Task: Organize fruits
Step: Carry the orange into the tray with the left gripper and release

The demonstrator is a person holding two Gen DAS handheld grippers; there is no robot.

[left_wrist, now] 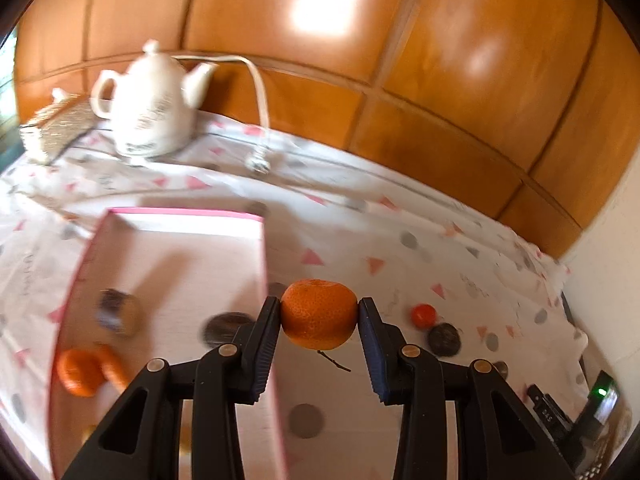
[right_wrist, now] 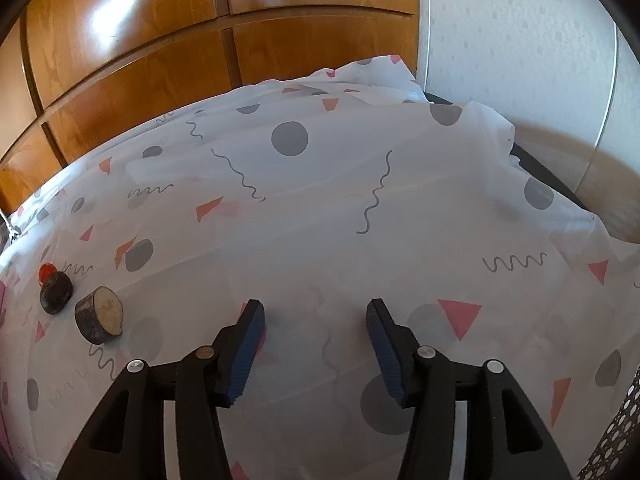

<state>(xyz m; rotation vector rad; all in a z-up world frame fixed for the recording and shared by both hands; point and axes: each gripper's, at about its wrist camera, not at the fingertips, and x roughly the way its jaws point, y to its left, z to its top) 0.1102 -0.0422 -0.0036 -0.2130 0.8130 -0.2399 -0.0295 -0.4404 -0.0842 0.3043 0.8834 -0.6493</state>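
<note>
My left gripper (left_wrist: 319, 314) is shut on an orange mandarin (left_wrist: 319, 314) and holds it above the tablecloth, just right of the pink-rimmed tray (left_wrist: 180, 216). In the tray lie another mandarin (left_wrist: 80, 372), an orange piece (left_wrist: 114, 366), a dark round fruit (left_wrist: 224, 328) and a blurred round object (left_wrist: 118, 312). A small red fruit (left_wrist: 423, 315) and a dark round piece (left_wrist: 444, 339) lie on the cloth to the right. My right gripper (right_wrist: 316, 312) is open and empty over the cloth. At its left are a cut wood-like round (right_wrist: 99, 315), a dark round piece (right_wrist: 56, 292) and the red fruit (right_wrist: 46, 271).
A white teapot (left_wrist: 150, 108) with a white cord (left_wrist: 260, 100) and a woven box (left_wrist: 56, 124) stand at the back left. Wooden cabinet doors (left_wrist: 440, 60) back the table. A device with a green light (left_wrist: 600, 396) sits at the right edge. A white wall (right_wrist: 520, 40) is at right.
</note>
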